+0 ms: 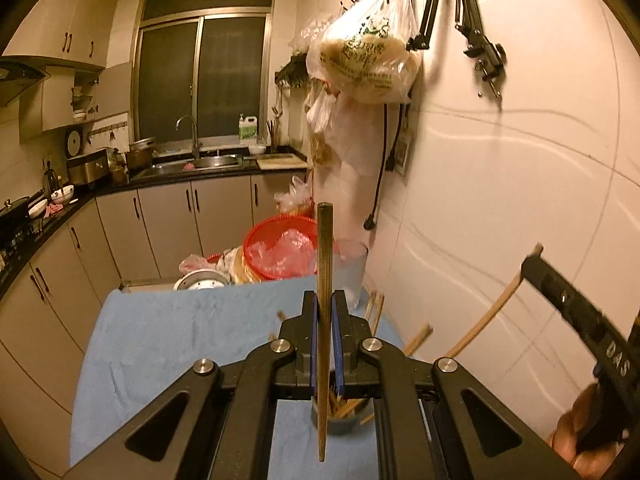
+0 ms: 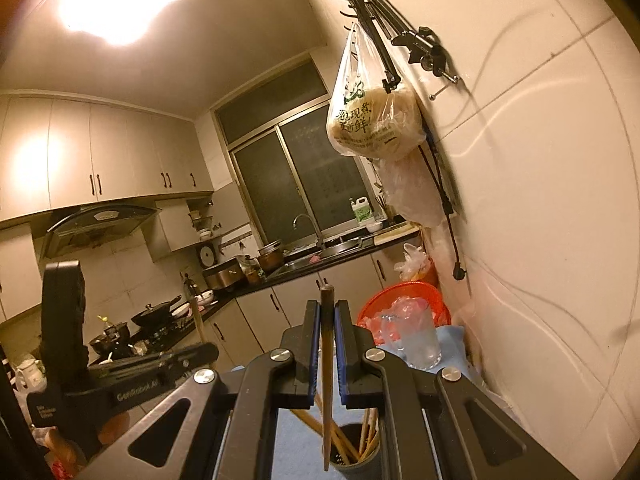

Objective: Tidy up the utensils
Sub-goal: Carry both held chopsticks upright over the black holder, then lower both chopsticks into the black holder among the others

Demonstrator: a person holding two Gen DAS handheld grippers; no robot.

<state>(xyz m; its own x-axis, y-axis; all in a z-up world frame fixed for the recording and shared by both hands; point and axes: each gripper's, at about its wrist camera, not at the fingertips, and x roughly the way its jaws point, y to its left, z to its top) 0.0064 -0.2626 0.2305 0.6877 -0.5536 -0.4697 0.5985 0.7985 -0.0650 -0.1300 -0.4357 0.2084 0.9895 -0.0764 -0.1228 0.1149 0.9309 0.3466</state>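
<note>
A blue cloth (image 1: 160, 340) covers the table, its near edge cut off by the gripper frames in both views. Against the wall stands a clear glass (image 1: 354, 272), partly hidden in the left view. Below the fingers sits a dark cup (image 2: 356, 456) of chopsticks, mostly hidden behind the frames; loose chopsticks (image 1: 418, 338) lie near the wall, blurred. The left gripper (image 1: 325, 340) pinches one dark chopstick (image 1: 325, 264) upright above the cup. The right gripper (image 2: 328, 348) likewise clamps a chopstick (image 2: 327, 380), its lower tip at the cup's mouth.
</note>
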